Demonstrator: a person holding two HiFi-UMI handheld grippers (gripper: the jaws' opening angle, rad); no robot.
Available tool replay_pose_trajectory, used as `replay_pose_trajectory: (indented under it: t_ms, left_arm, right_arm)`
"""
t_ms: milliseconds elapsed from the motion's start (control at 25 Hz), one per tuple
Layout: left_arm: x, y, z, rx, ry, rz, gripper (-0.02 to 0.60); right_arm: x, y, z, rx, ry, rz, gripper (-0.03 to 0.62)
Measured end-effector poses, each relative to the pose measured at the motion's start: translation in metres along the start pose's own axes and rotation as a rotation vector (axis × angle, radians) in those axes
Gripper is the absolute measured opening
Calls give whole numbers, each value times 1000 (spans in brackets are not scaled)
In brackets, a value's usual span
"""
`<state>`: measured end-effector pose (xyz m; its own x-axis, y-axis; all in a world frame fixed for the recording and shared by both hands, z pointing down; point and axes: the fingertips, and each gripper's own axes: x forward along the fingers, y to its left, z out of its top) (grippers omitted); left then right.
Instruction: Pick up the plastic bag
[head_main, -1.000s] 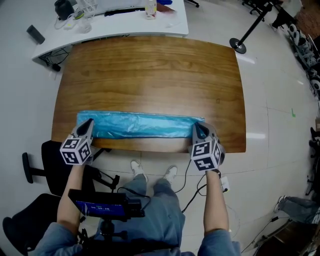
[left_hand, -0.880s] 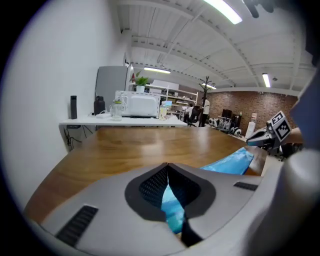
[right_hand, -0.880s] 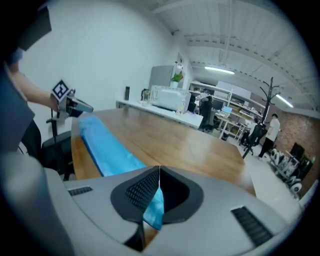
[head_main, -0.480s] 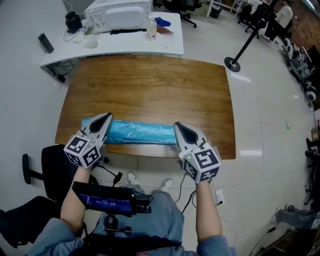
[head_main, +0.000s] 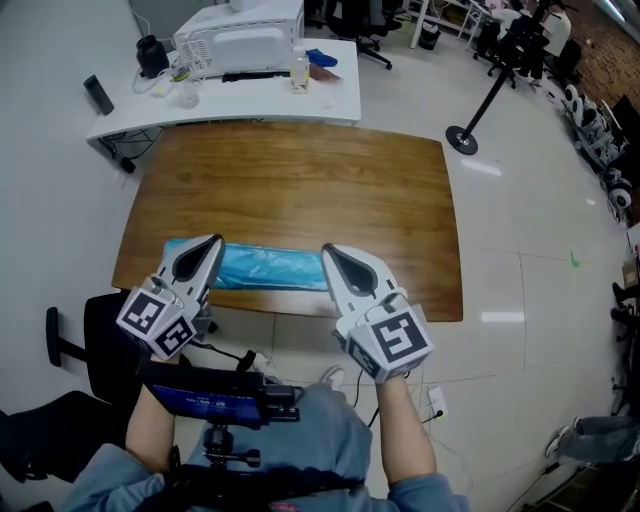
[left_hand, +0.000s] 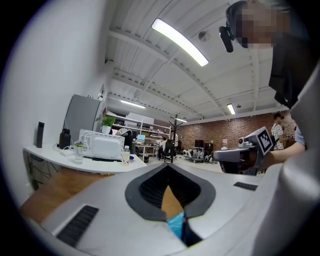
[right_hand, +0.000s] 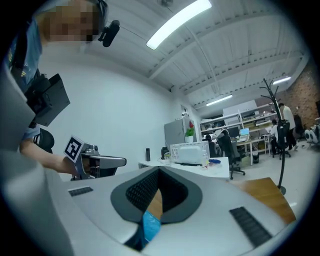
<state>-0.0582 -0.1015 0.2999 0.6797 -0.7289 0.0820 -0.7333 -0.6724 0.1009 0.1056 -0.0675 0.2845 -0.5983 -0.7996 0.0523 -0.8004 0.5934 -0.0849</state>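
Plastic bag (head_main: 268, 268), both ends hidden inside left tongs (head_main: 212, 244) and right tongs (head_main: 329, 251) clenched on it, over wooden counter (head_main: 300, 180).

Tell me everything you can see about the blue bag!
The plastic bag is bright blue, thin, crinkly and a bit shiny. It is bunched into a long strip that stretches sideways between the two grippers, over the near edge of the wooden table. The left gripper pinches one end and the right gripper pinches the other. Each gripper view shows a blue bit squeezed between closed jaws. I cannot tell whether the bag touches the table.
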Motion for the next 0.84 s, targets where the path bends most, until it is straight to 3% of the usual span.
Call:
replay_pose_trajectory:
  t_ms: [240,560,840]
  left_arm:
    - [-10,-9,7,34,-17,39,12]
    - [-24,-21,0,25,-24,100,12]
    - [-30,-33,-4,22,-6,104,12]
  right_arm:
    - [-5,12,0,-28,5,40,0]
    - [-18,22,-9,-38,8,81,0]
    - [-26,29,-13,-58,23,90,0]
